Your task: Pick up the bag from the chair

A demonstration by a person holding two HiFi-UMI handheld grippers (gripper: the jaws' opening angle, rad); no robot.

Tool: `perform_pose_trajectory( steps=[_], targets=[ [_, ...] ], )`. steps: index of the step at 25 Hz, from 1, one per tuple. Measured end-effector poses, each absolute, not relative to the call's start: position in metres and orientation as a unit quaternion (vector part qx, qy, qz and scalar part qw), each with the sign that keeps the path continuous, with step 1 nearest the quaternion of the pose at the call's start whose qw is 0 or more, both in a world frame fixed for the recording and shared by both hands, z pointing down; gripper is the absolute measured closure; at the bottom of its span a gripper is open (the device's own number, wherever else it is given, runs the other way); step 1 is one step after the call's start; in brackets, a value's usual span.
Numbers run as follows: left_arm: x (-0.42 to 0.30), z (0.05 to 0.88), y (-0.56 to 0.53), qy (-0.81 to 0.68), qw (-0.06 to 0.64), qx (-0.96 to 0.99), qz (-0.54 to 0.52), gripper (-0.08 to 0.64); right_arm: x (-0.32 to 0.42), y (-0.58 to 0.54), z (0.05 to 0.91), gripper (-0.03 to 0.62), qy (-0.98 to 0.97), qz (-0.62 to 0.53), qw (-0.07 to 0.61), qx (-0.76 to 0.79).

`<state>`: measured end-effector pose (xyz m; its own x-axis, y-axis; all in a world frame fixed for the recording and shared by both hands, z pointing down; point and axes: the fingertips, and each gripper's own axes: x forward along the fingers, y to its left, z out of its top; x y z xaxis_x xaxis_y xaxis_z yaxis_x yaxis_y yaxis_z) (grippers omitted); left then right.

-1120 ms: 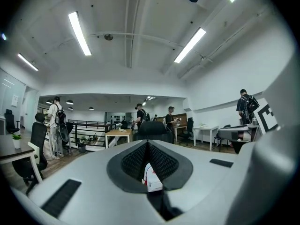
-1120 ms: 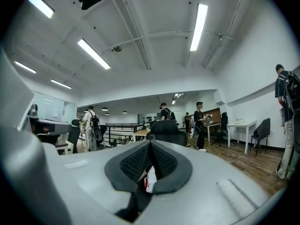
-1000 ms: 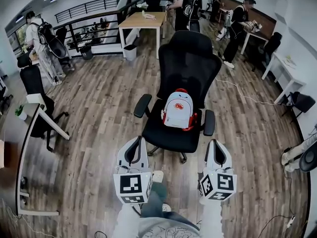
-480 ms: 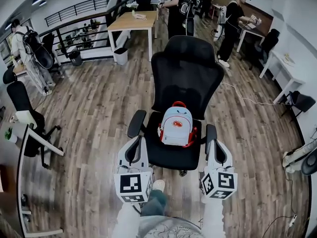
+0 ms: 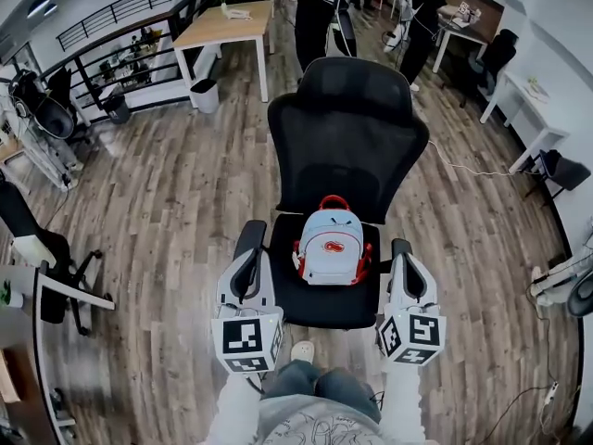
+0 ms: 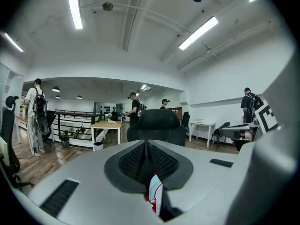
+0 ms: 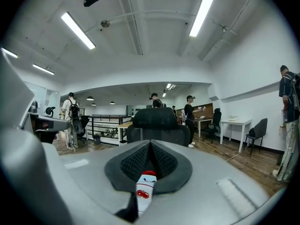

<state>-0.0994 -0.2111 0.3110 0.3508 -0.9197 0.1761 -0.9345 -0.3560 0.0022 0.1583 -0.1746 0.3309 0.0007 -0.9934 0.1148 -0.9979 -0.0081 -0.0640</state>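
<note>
Bag (image 5: 331, 247) flanked by armrests (image 5: 251, 237); backrest (image 5: 347, 128) behind; seat (image 5: 334, 306) front, top open.

the left gripper (image 6: 147, 145) has jaws together, a sliver of the bag (image 6: 154, 197) and black chair (image 6: 157, 123) beyond.

- One bag (image 5: 331, 248)
- One black chair (image 5: 347, 128) up front
- Two grippers: left gripper (image 5: 248, 284), right gripper (image 5: 409, 281)
- One wooden table (image 5: 222, 23)
- One waste bin (image 5: 204, 94)
</note>
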Motion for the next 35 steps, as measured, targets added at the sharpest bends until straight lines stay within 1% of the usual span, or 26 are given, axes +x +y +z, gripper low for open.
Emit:
perform_pose_trajectory(
  steps=[9,16,17,21,22,25,31,35],
  targets=[
    [-0.088,0.363,-0.263,-0.541,0.066,0.832,0.108,0.554,0.169,-0.224,0.373,0.586,-0.707,0.071,0.047,0.702],
    [-0.074,0.417,-0.294,-0.532,0.080,0.832,0.139,0.554,0.177,-0.258,0.424,0.584,-0.725,0.096,0.080,0.677],
    [-0.072,0.428,-0.299,-0.532,0.082,0.829,0.149,0.554,0.177,-0.263,0.433,0.560,-0.730,0.101,0.084,0.671],
    [-0.065,0.467,-0.316,-0.529,0.094,0.826,0.173,0.554,0.180,-0.284,0.466,0.552,-0.745,0.118,0.101,0.649],
    [-0.064,0.477,-0.319,-0.527,0.099,0.825,0.176,0.552,0.181,-0.288,0.475,0.539,-0.748,0.123,0.106,0.644],
    [-0.060,0.504,-0.330,-0.527,0.109,0.823,0.183,0.524,0.182,-0.299,0.503,0.526,-0.758,0.136,0.117,0.627],
    [-0.042,0.555,-0.336,-0.504,0.122,0.829,0.207,0.440,0.180,-0.305,0.559,0.482,-0.773,0.164,0.145,0.596],
    [-0.033,0.590,-0.338,-0.493,0.139,0.829,0.225,0.420,0.179,-0.309,0.599,0.462,-0.783,0.183,0.169,0.571]
  ],
)
